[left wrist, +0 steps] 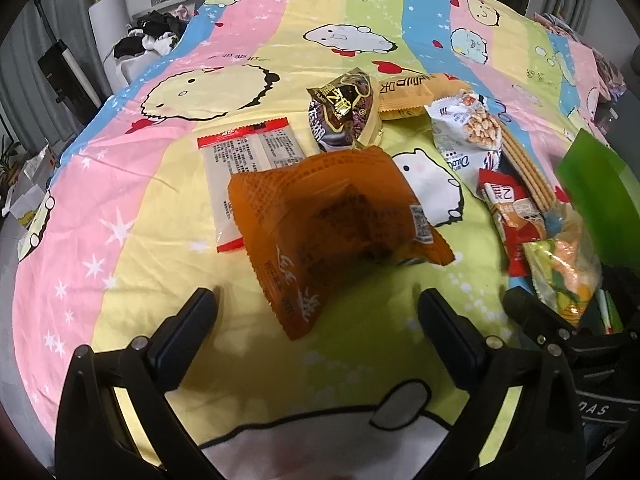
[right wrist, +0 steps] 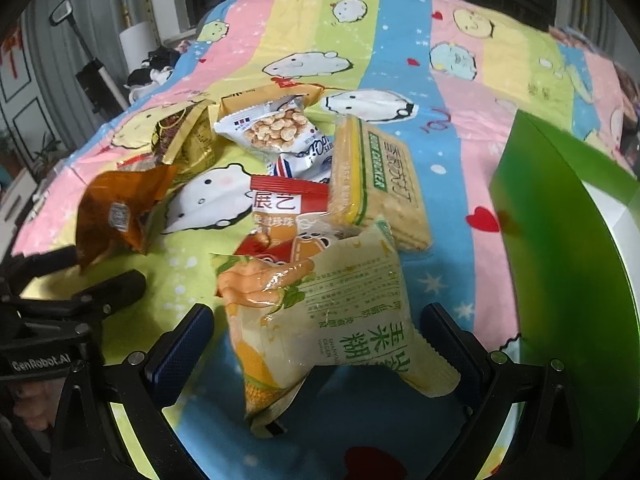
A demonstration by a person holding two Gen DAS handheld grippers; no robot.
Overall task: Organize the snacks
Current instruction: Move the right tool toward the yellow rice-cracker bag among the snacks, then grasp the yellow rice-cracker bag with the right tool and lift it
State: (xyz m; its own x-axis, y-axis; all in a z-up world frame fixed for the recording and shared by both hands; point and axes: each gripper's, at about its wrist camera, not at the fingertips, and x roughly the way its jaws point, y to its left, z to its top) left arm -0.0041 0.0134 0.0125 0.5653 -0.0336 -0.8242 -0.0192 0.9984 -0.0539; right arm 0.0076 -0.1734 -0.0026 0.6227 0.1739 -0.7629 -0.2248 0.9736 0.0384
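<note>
Left gripper [left wrist: 316, 304] fingers apart, orange packet [left wrist: 332, 232] just ahead; right gripper [right wrist: 316, 324] spread around corn packet [right wrist: 340, 312], not clamped.

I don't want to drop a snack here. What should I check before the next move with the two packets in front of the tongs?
1. Left tongs open: ok, bedsheet shows on both sides of the orange packet.
2. Right tongs gripping the corn packet: cannot tell; only the packet's right edge seems to touch.
3. Orange packet free of other snacks: not ok, it overlaps the red-edged white packet in the left view.
4. Green box in view to the right: ok.
5. Room inside the box: cannot tell.
</note>
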